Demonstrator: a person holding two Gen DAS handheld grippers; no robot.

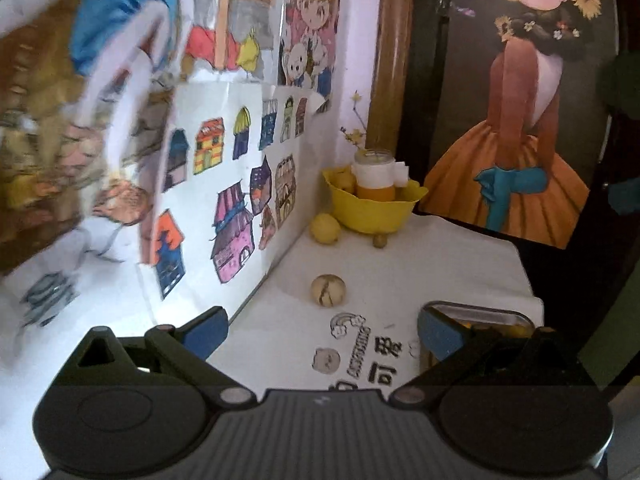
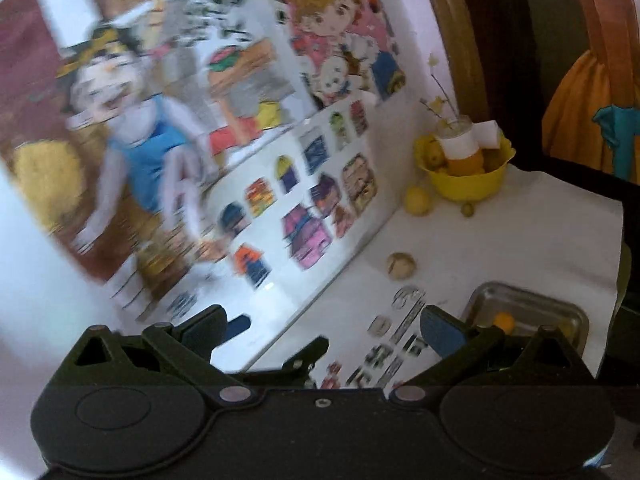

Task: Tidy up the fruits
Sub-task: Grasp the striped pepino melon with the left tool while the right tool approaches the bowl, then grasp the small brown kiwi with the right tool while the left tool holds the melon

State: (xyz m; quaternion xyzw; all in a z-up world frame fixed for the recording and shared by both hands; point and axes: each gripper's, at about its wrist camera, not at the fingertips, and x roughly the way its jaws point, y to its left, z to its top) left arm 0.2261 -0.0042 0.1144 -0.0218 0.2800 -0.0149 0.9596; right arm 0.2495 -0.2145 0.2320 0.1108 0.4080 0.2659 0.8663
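- Left gripper [image 1: 322,330]: blue-padded fingers spread wide apart, nothing between them. Right gripper [image 2: 324,330]: likewise apart and empty.
- Nearest loose fruit: a round, pale beige fruit with a dark crack [image 1: 328,289] on the white printed tablecloth [image 1: 448,264]. It lies straight ahead of the left gripper, just beyond the fingertips and roughly on the centre line.
- From the right gripper the same fruit [image 2: 401,265] sits ahead and to the right, farther off. Judgement: the left gripper is nearer.
- Shape near-spherical, so no long axis dictates approach.
- Farther back: a yellow lemon-like fruit [image 1: 325,228] and a small olive-brown fruit [image 1: 379,241], both just beside the yellow plastic bowl [image 1: 372,208] of fruit holding a glass jar [image 1: 375,168].
- The right view shows the shallow metal tray's [image 2: 528,300] interior with an orange fruit [image 2: 503,321]; the left view shows only the tray's rim behind its finger.
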